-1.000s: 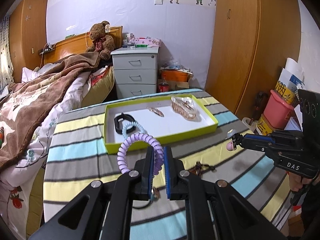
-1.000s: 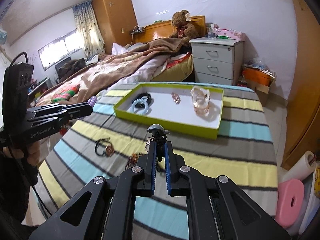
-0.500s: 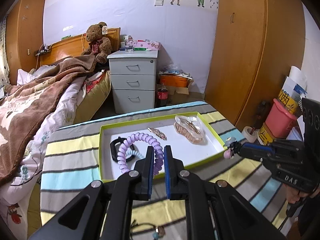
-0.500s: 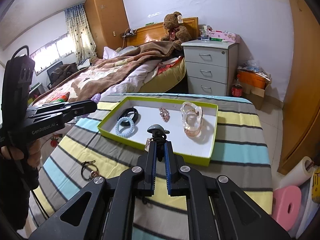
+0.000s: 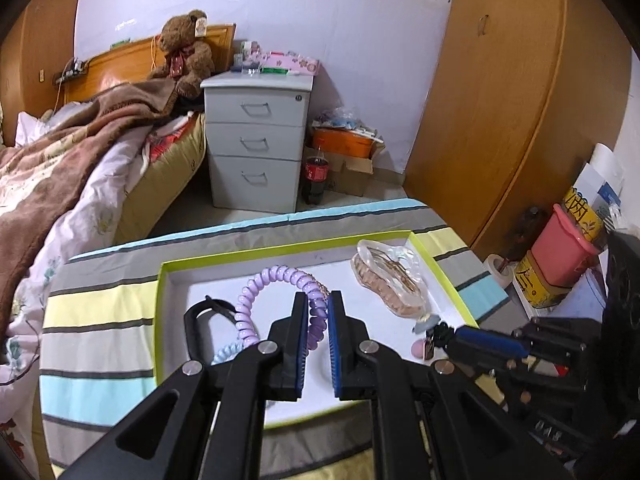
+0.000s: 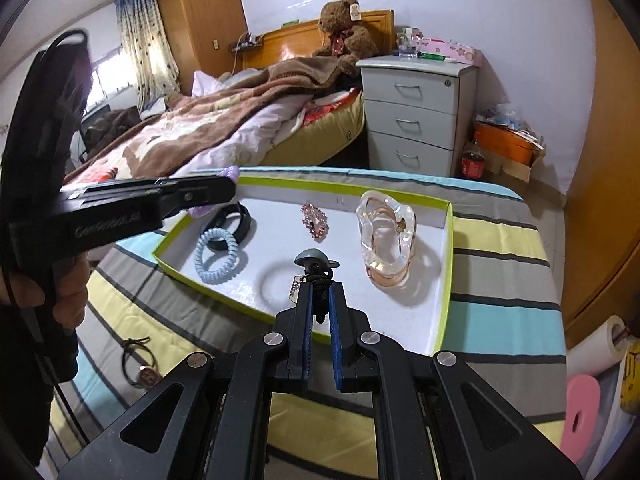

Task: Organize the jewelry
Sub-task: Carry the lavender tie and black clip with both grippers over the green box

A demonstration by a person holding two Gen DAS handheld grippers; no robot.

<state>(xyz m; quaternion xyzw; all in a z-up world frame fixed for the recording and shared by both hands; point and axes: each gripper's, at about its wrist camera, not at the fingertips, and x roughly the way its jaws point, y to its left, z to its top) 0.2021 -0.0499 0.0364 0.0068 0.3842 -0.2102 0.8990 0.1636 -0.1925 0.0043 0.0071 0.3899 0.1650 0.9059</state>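
Note:
My left gripper (image 5: 319, 300) is shut on a purple spiral hair tie (image 5: 272, 280) and holds it above the green-rimmed white tray (image 5: 372, 308). My right gripper (image 6: 319, 285) is shut on a black cord hair tie with a grey charm (image 6: 314, 259), hanging over the tray's (image 6: 447, 264) near side. In the tray lie a black band (image 6: 234, 220), a light blue spiral tie (image 6: 218, 254), a pink rhinestone clip (image 6: 315, 222) and a clear hair claw (image 6: 386, 236). The left gripper (image 6: 228, 186) enters the right wrist view from the left.
The tray sits on a striped cloth (image 6: 500, 316). A black hair tie with a round charm (image 6: 138, 364) lies on the cloth to the left. A bed (image 6: 208, 128), a grey drawer unit (image 6: 416, 116) and a wooden wardrobe (image 5: 500, 100) stand beyond the table.
Both grippers have moved forward from over the striped cloth to over the tray, each carrying its hair tie. The tray now fills more of both views.

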